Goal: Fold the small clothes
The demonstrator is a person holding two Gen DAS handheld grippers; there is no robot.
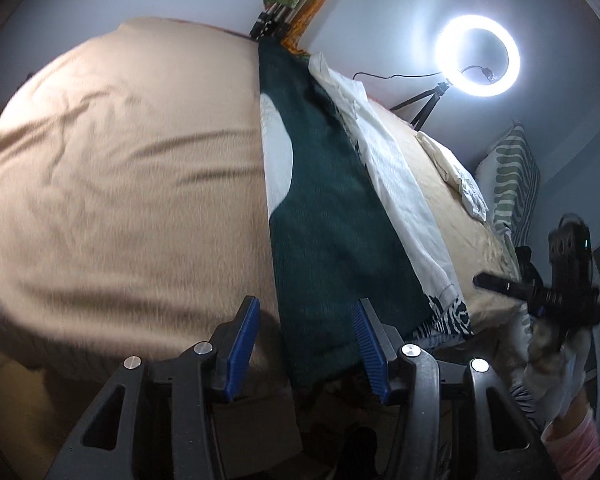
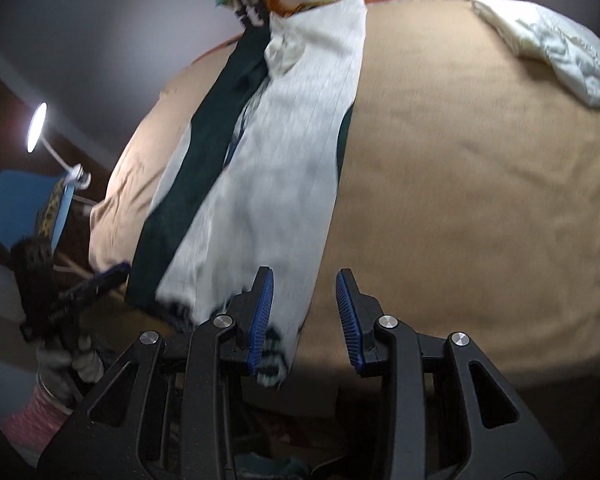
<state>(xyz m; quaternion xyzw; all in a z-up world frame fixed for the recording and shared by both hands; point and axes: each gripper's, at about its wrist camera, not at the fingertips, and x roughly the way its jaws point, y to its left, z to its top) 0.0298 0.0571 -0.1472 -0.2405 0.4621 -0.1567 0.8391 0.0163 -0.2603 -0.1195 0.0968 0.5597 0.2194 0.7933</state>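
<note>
While the dark green garment [image 1: 324,216] and the white garment [image 2: 276,168] lie lengthwise on the tan bed [image 1: 112,184], the left gripper [image 1: 306,344] and right gripper [image 2: 304,316] hover with jaws apart, empty.

The bed [image 1: 120,160] carries a long garment [image 1: 324,208] lying lengthwise at its middle. A second garment [image 1: 400,200] overlaps its right side. Farther right lies a folded cloth [image 1: 456,176], behind it a ring light [image 1: 478,56].
</note>
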